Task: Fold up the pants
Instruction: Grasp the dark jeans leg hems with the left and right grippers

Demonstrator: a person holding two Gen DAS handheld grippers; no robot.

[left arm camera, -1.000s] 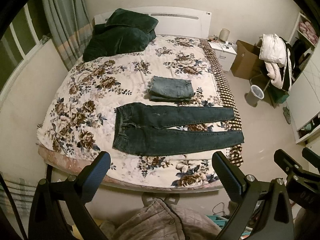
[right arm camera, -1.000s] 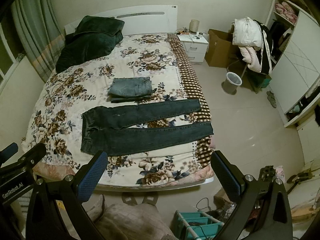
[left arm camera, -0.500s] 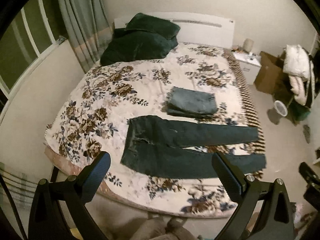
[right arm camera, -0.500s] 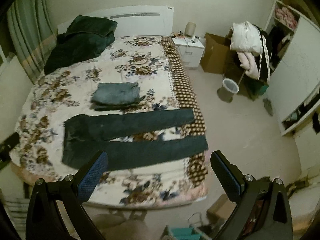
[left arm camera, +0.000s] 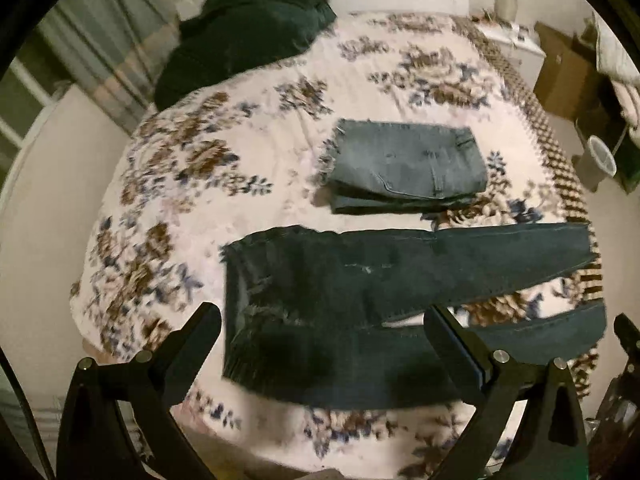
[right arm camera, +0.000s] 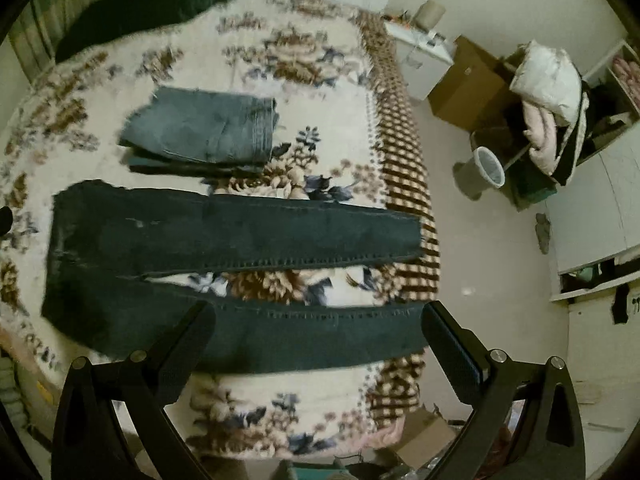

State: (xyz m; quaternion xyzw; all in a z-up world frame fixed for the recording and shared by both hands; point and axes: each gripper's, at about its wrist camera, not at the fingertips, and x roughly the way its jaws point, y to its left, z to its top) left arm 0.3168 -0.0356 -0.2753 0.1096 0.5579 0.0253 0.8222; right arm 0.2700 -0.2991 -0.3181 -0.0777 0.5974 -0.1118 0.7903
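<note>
Dark blue jeans (left arm camera: 340, 280) lie flat on the floral bedspread (left arm camera: 248, 128), waistband to the left, both legs stretched right toward the bed's checked edge. They also show in the right wrist view (right arm camera: 240, 236). My left gripper (left arm camera: 320, 332) is open and empty, hovering above the waist and near leg. My right gripper (right arm camera: 316, 328) is open and empty above the near leg's lower part. A lighter blue pair of jeans (left arm camera: 408, 164), folded, lies just behind the dark pair; it also shows in the right wrist view (right arm camera: 204, 132).
Dark green pillows (left arm camera: 248, 24) sit at the head of the bed. Right of the bed stand a white nightstand (right arm camera: 420, 56), a cardboard box (right arm camera: 468, 84), a waste bin (right arm camera: 486, 168), a chair piled with clothes (right arm camera: 548, 96) and white cabinets (right arm camera: 600, 200).
Both grippers have moved forward and down toward the bed, so the dark jeans now fill more of each view. Both grippers stay open. The pants have not moved.
</note>
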